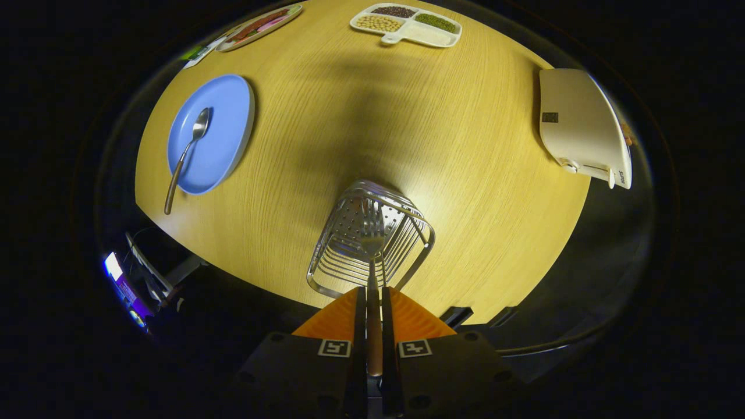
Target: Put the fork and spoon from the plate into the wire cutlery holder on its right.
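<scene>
The gripper [372,297] is clamped on the fork [372,244], its tines poised over the wire cutlery holder [401,218]. The spoon [187,152] lies on the blue plate [230,110], well apart.

The handheld gripper [372,302] has two orange, finely ribbed, wedge-shaped fingers [334,320] that taper forward, each lined along its inner edge by a thin black strip. Behind them sit two dark grey blocks with round screw recesses. Each block carries a small white square tag printed with a black coded pattern.
</scene>
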Demonstrator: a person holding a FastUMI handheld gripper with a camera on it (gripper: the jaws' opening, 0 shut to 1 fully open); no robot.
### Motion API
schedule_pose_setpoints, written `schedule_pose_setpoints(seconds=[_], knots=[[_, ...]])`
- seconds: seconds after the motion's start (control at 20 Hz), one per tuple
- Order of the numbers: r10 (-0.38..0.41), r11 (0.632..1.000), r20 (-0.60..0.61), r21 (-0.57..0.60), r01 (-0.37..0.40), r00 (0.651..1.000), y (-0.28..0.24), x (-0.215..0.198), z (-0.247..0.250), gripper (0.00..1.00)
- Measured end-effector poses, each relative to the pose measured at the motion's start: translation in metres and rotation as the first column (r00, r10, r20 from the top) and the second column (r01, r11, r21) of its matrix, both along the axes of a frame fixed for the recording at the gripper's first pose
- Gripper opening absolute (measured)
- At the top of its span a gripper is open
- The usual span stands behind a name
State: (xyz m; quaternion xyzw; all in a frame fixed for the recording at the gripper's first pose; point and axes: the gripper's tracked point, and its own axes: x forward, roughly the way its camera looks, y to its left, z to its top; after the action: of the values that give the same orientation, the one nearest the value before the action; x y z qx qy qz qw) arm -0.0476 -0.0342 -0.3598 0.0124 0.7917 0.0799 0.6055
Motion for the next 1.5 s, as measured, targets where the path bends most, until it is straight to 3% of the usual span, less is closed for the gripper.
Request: schedule_pose_setpoints(seconds=[0.25, 0.5, 0.75, 0.85, 1.0, 1.15, 1.5], knots=[[-0.126, 0.991, 0.202, 0.072, 0.113, 0.971, 0.015, 0.029, 0.030, 0.17], [-0.222, 0.969, 0.383, 0.193, 0.157, 0.897, 0.063, 0.056, 0.082, 0.23], [-0.294, 0.935, 0.464, 0.320, 0.151, 0.836, 0.140, 0.070, 0.113, 0.26], [-0.276, 0.935, 0.481, 0.333, 0.117, 0.832, 0.172, 0.071, 0.109, 0.32], [-0.276, 0.928, 0.465, 0.358, 0.106, 0.841, 0.221, 0.073, 0.092, 0.32], [-0.311, 0.912, 0.432, 0.387, 0.137, 0.847, 0.264, 0.081, 0.070, 0.36], [-0.350, 0.917, 0.381, 0.325, 0.231, 0.856, 0.309, 0.101, 0.005, 0.36]])
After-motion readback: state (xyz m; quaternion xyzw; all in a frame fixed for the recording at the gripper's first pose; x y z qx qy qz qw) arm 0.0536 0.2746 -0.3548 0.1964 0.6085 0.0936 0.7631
